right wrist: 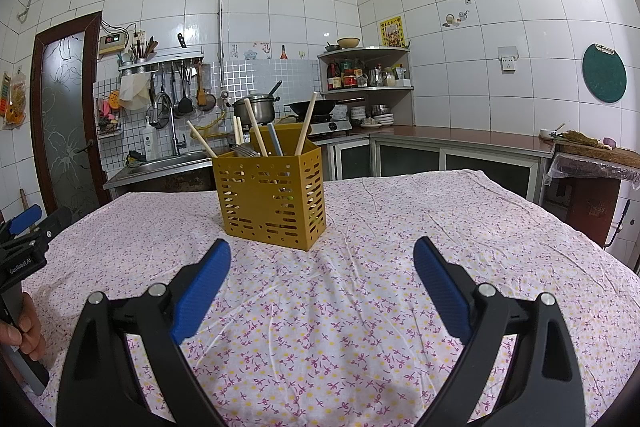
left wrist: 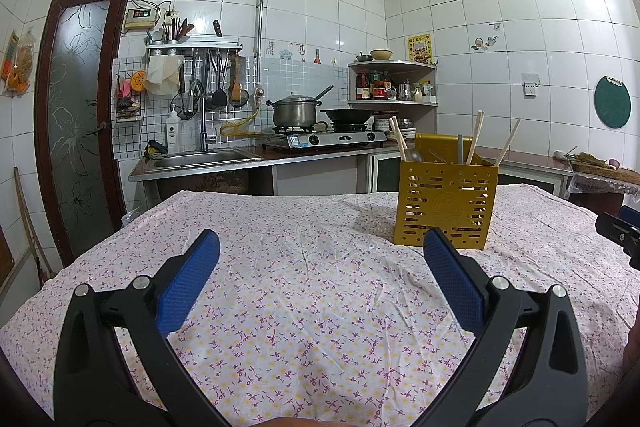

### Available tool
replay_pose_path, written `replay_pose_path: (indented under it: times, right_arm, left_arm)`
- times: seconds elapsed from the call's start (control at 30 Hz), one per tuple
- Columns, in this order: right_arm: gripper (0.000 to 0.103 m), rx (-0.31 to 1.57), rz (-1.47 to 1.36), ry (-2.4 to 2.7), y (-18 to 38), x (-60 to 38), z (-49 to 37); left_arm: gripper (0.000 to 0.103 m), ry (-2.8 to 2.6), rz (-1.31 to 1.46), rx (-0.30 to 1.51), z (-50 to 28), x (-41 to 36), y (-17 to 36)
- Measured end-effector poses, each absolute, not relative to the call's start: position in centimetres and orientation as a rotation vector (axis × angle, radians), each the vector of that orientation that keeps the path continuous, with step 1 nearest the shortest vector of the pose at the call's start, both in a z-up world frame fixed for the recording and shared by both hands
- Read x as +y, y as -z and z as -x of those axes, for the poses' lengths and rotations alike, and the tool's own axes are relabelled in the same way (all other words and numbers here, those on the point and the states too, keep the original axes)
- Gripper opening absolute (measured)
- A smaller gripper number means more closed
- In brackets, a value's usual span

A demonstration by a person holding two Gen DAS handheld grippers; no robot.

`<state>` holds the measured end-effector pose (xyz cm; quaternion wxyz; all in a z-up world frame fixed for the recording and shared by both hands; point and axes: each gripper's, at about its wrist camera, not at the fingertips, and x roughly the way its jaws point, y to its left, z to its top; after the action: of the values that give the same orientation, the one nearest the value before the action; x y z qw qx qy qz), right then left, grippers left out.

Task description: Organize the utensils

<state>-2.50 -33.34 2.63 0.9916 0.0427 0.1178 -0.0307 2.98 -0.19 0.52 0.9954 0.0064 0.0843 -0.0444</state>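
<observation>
Several chopsticks (right wrist: pixel 256 131) stand tilted in the perforated mustard-yellow holder (right wrist: pixel 272 195); both grippers' fingers (left wrist: pixel 454 275) (right wrist: pixel 202 291) spread empty.

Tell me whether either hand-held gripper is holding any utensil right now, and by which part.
Nothing is held. The left hand-held gripper and right hand-held gripper are both open over the tablecloth; the utensils stand in the yellow holder.

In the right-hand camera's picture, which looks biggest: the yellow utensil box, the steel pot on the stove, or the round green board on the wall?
1. Yellow utensil box, though it sits nearest the camera.
2. Round green board.
3. Steel pot, partly hidden behind the box's chopsticks.
</observation>
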Motion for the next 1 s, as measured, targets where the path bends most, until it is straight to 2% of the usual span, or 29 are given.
replay_pose_path:
  times: [1.0]
  right_arm:
    - [0.091,0.238,-0.086,0.062,-2.65,-33.30,2.53]
  left_arm:
    - [0.098,0.091,-0.012,0.174,-3.00,-0.25,-0.26]
